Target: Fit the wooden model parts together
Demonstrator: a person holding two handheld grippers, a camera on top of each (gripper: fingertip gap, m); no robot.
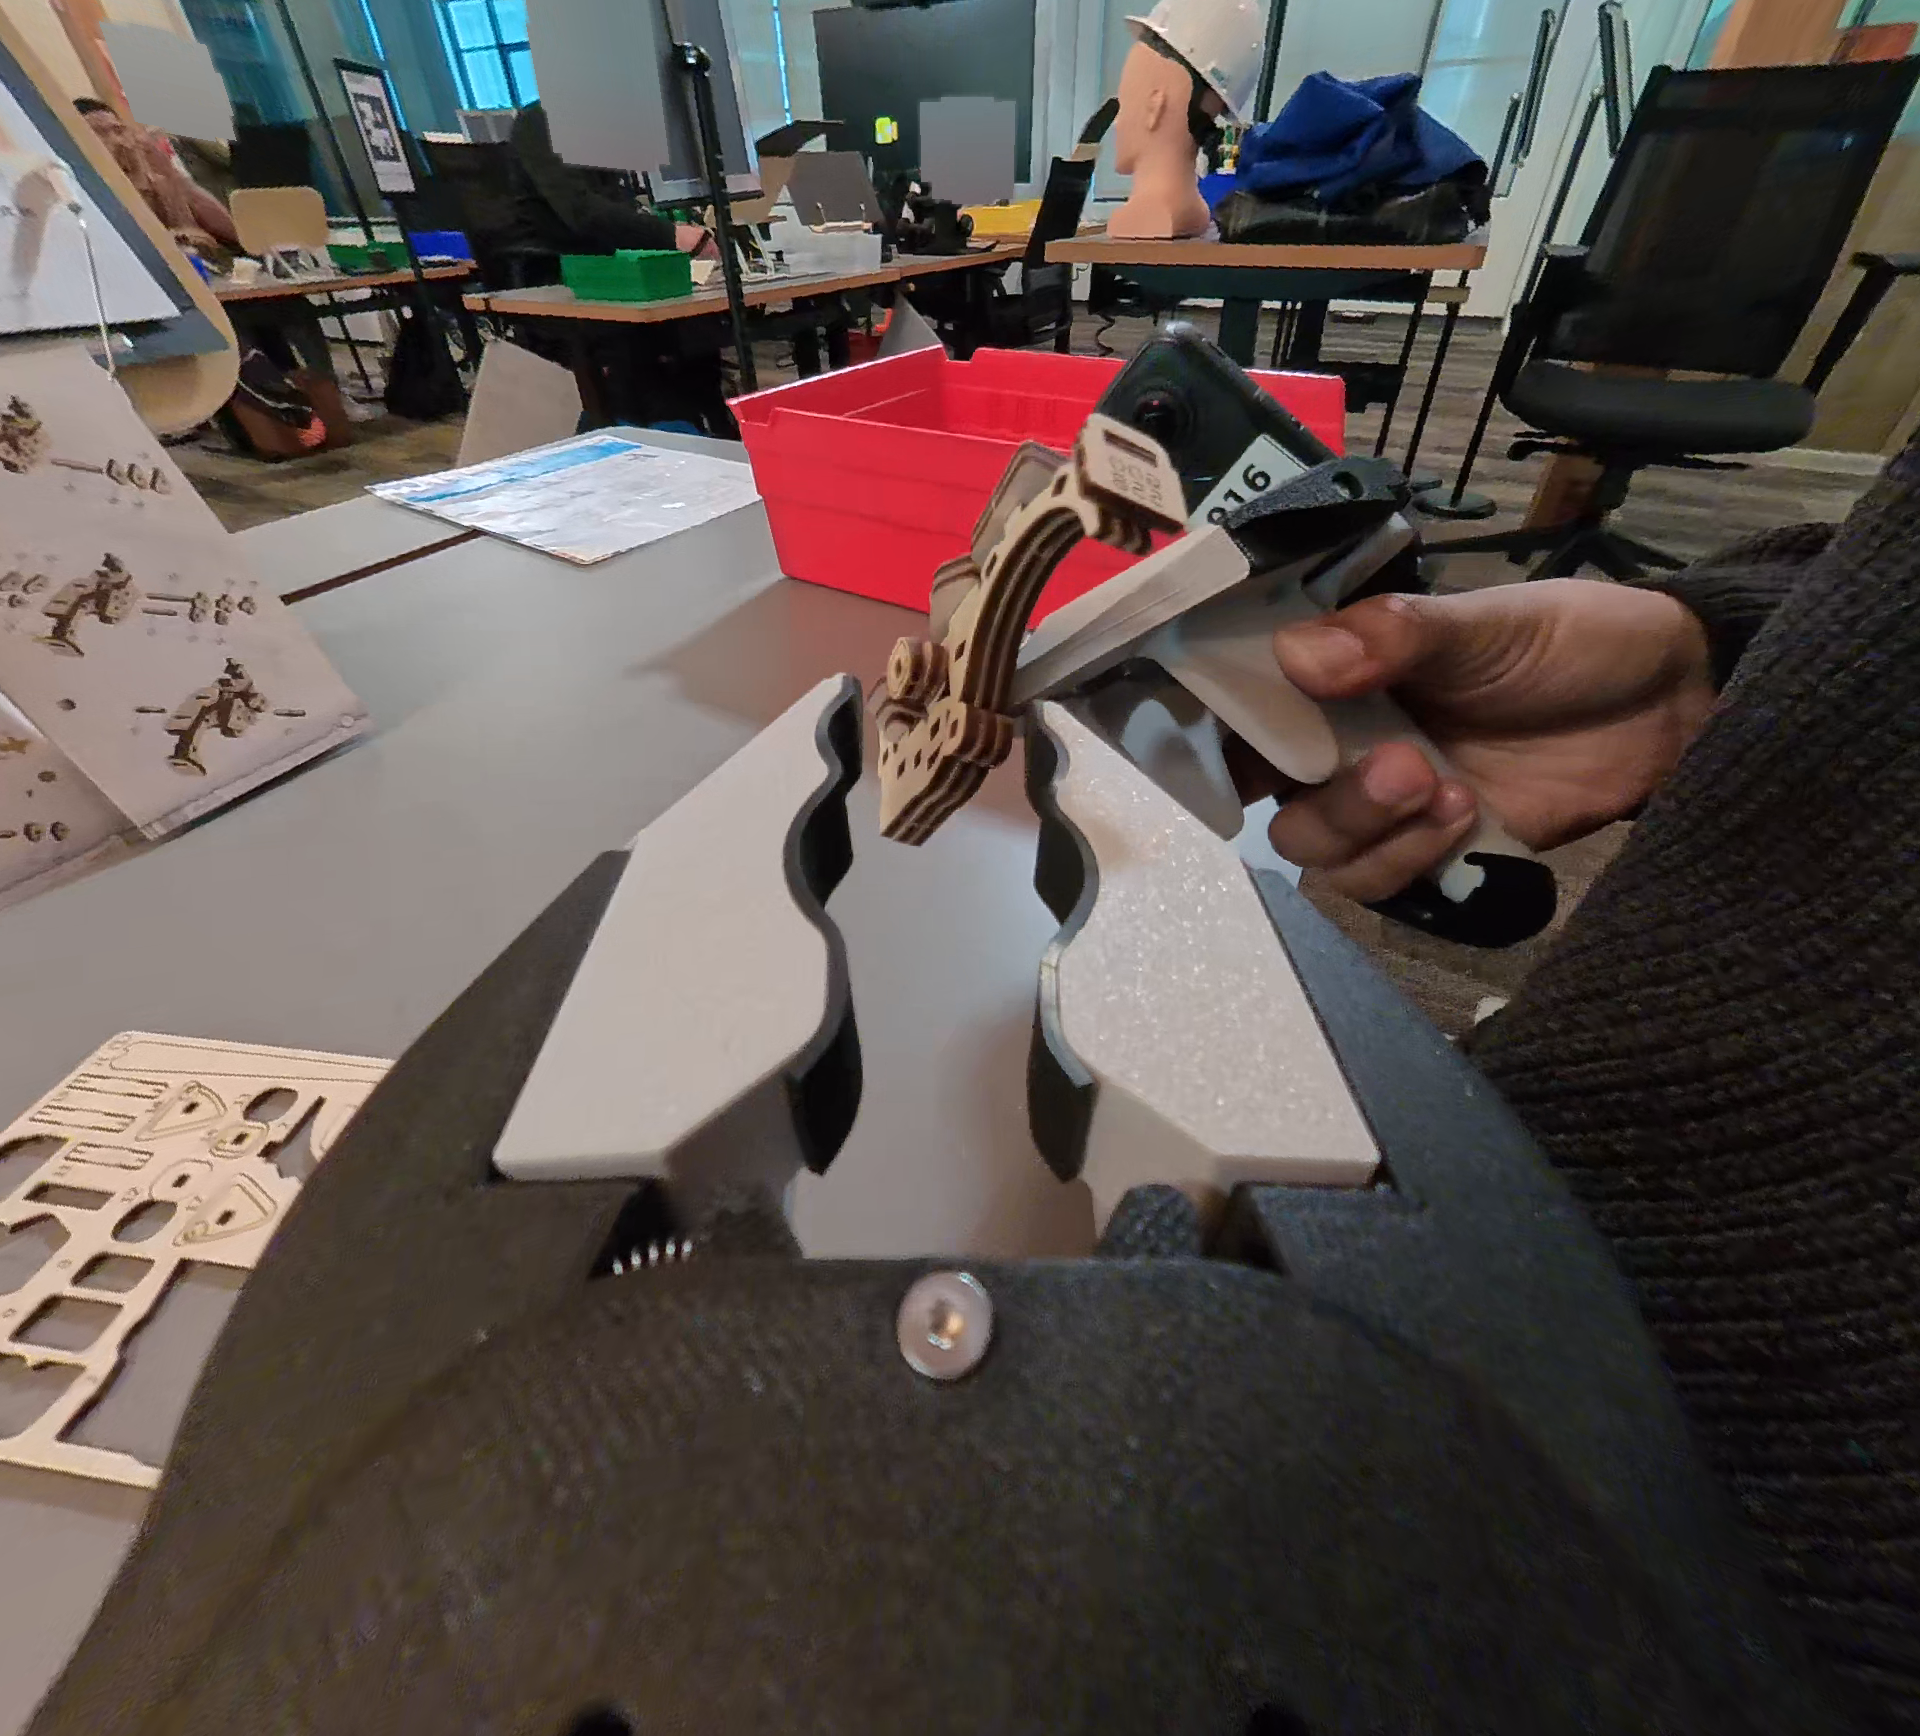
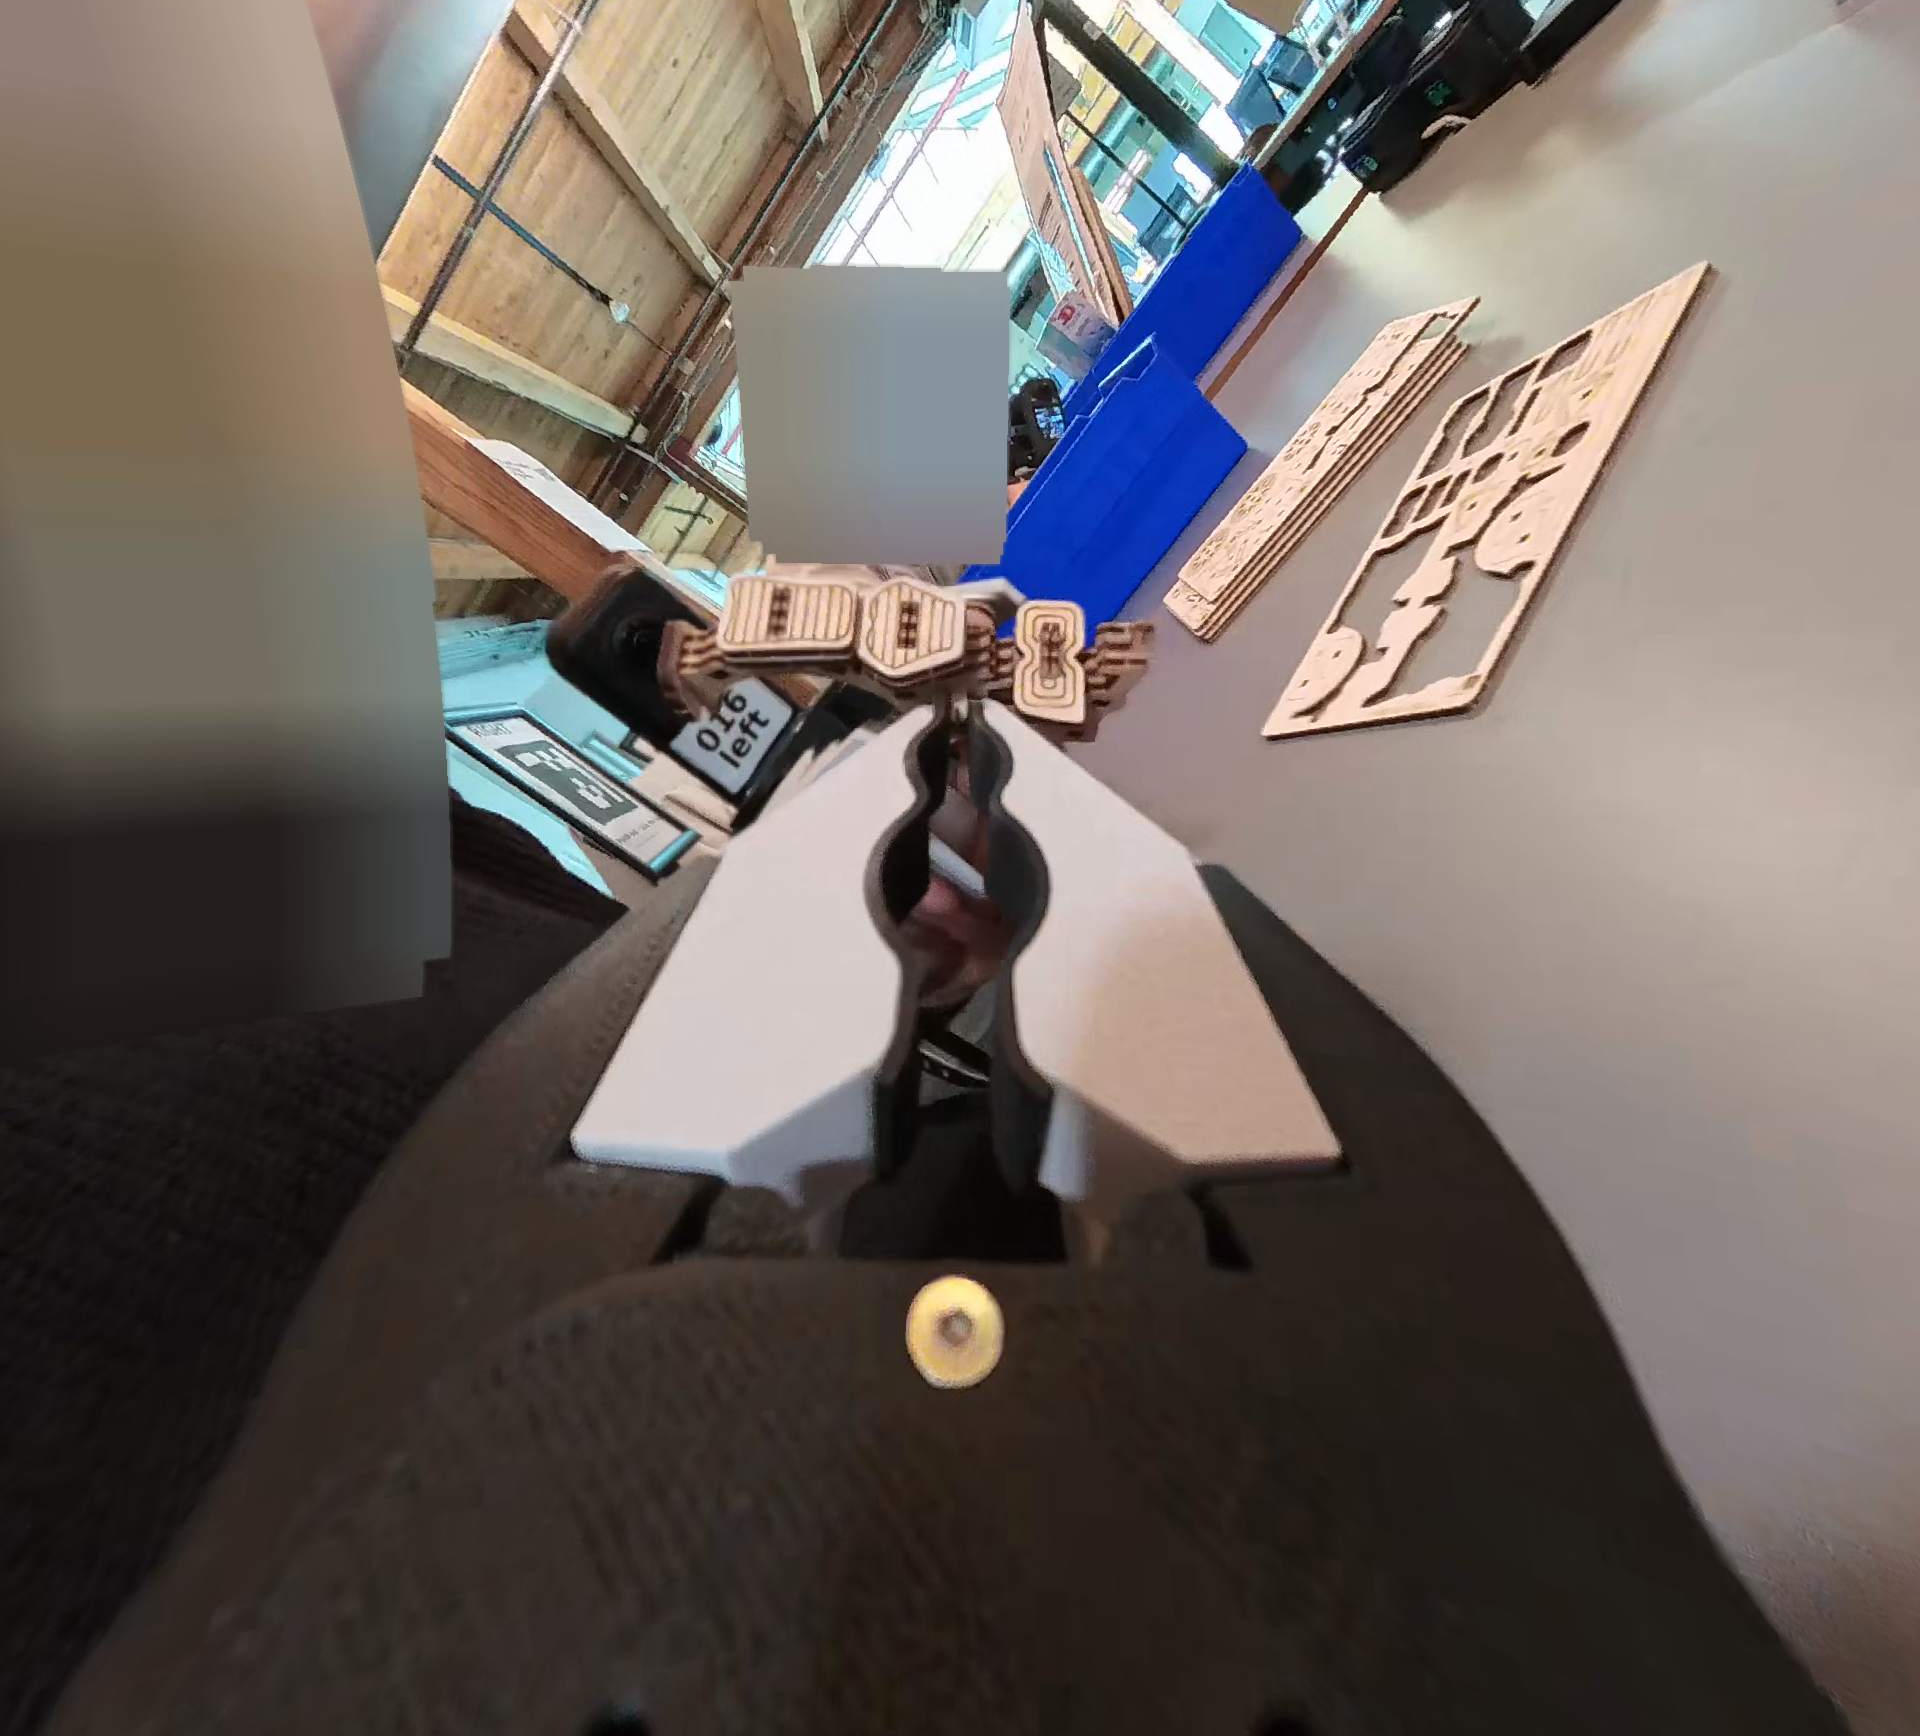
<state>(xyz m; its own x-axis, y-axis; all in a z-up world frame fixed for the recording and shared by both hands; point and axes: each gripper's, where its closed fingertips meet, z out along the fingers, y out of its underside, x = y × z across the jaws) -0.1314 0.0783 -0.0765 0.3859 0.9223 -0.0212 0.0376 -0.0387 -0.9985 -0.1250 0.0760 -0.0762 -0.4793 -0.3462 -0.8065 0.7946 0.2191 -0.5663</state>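
A layered wooden model assembly [image 1: 992, 637] is gripped in my right gripper, which comes in from the right in a person's hand [image 1: 1475, 710]; one of its grey fingers [image 1: 1132, 606] runs up to the model. In the right wrist view my right gripper [image 2: 956, 736] is shut on the model [image 2: 904, 642], which spans sideways just past the tips. My left gripper [image 1: 940, 730] is open and empty over the grey table [image 1: 468, 813]. The model's lower end hangs between its fingertips. I cannot tell whether the model touches them.
A red bin [image 1: 883, 481] stands behind the grippers. A propped instruction sheet [image 1: 156, 626] and a punched-out wooden sheet [image 1: 135, 1198] are at the left. The right wrist view shows a blue bin [image 2: 1132, 439], a stack of wooden sheets [image 2: 1330, 460] and another punched-out sheet [image 2: 1475, 523]. Only a small space, under 4 cm, lies between the two pairs of fingers.
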